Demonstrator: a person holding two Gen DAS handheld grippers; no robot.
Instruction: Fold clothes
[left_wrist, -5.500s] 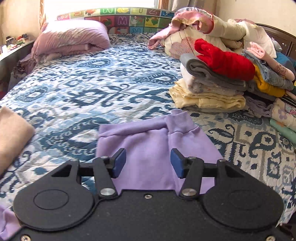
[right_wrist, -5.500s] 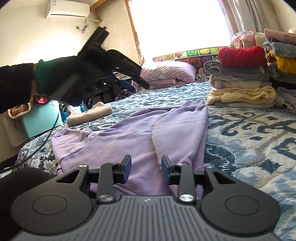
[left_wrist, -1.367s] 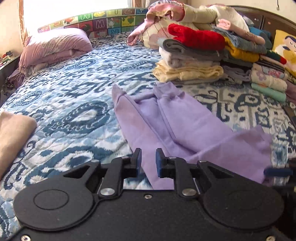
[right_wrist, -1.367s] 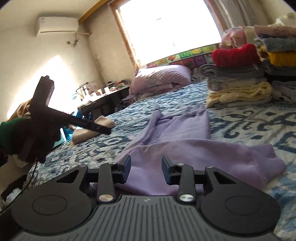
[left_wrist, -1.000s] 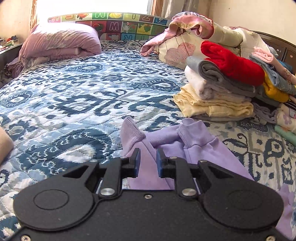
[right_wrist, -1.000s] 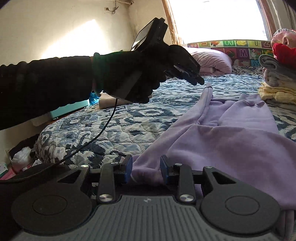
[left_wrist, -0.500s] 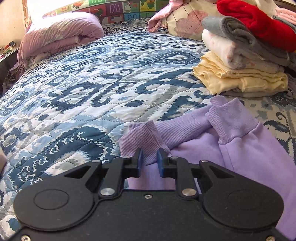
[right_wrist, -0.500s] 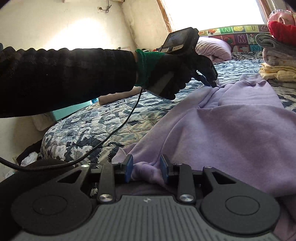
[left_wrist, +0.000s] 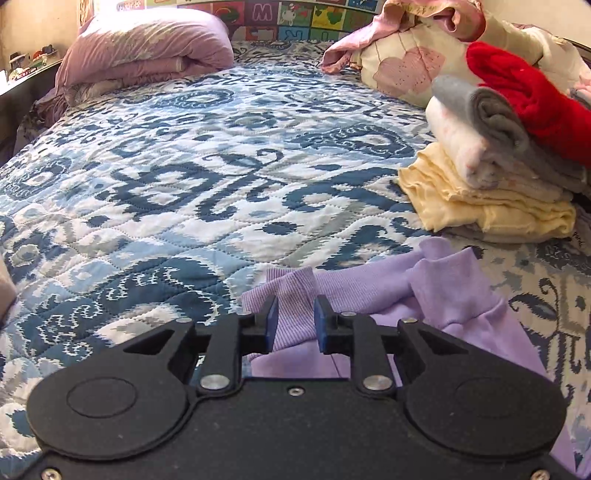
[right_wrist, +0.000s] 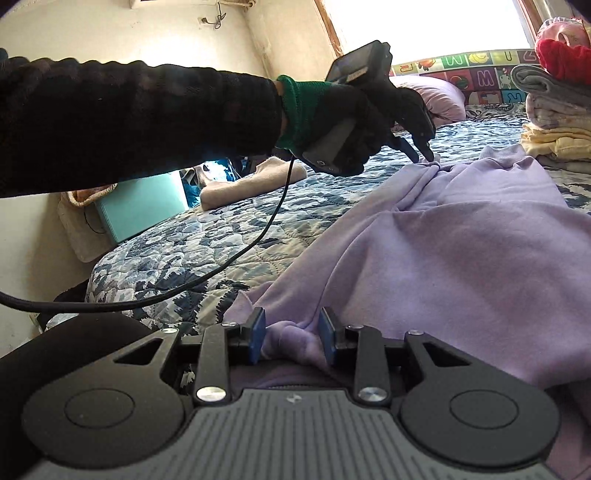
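The lilac sweatpants lie spread on the bed's blue-and-white patterned quilt, their two ribbed ankle cuffs pointing toward a stack of folded clothes nearby. The left hand-held gripper sits low over the nearer ribbed cuff; cuff fabric lies between its blue pads, which stand a narrow way apart with gaps visible either side, so it does not clamp the cloth. In the right wrist view its tips touch down on that cuff, held by a black-gloved hand trailing a cable. The right hand-held gripper is at the opposite, waist end, its pads partly apart with a bunched fold of lilac fabric between them; whether they pinch it I cannot tell. A purple pillow rests at the head of the bed.
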